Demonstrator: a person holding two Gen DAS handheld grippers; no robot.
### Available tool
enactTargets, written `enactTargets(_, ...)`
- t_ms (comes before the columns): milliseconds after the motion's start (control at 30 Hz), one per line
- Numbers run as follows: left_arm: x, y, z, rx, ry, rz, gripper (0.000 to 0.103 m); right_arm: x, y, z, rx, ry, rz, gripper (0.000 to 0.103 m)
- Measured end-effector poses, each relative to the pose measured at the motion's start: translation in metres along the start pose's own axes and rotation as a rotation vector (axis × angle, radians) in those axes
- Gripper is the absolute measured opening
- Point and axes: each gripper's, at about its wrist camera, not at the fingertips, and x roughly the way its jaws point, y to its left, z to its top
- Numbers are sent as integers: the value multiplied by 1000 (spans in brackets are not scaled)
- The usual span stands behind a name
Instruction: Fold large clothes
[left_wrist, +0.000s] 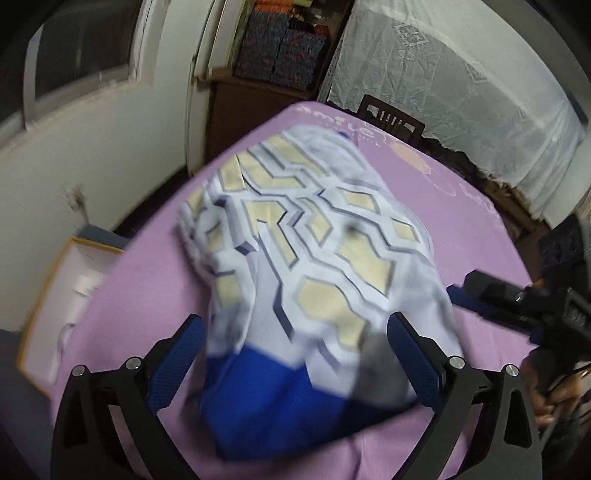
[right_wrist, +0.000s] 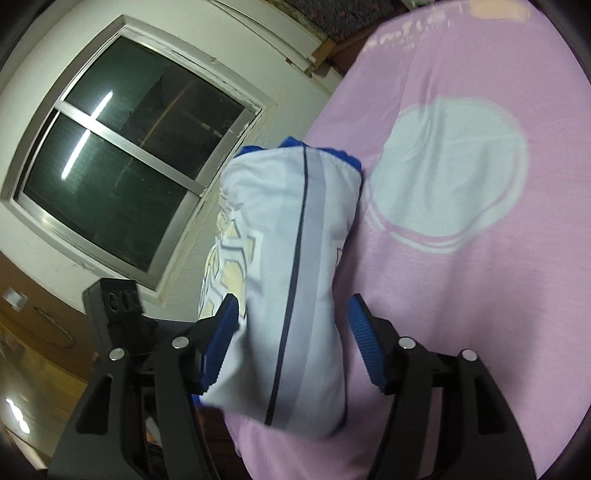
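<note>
Garment (left_wrist: 314, 240) already folded compact on pink bench (left_wrist: 461, 206); left hand-held gripper (left_wrist: 295, 354) and right hand-held gripper (right_wrist: 291, 339) both spread apart, gripping nothing; little left.

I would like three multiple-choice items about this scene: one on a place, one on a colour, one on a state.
1. Where does the patterned garment lie?
A. on the purple sheet
B. on a chair
C. on the floor

2. What colour are the pads on the fingers of the left gripper?
A. red
B. blue
C. green

3. How do the fingers of the left gripper stand?
A. shut on the cloth
B. shut on nothing
C. wide apart

Answers: 1 A, the sheet shows around the garment; 2 B, both pads are blue; 3 C, the pads stand either side of the cloth, not pinching it.
</note>
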Motion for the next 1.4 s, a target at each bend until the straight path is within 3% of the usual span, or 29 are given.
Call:
enactTargets(233,-65,-34,-27,75,-82,117,99,-47,43,-29,-138,-67,-124,81)
enactTargets(367,-103,-47,-47,97,-157,185,99,-69,69,-51,-218,-120,-203,83)
enactTargets(533,-133,-49,-67,94,-201,207,99,-90,93,-79,-294,-154,-248,87)
enactTargets(833,-152,-56,-72,102,-258,310,100,-111,115,-113,-367,-221,-305,88)
enactTargets(1067,-143,-58,-70,80,-221,328,100,-106,125,-125,-439,-233,-345,90)
enactTargets(1400,-135,-62,-72,92,-227,323,100,-95,114,-123,-421,-202,-342,91)
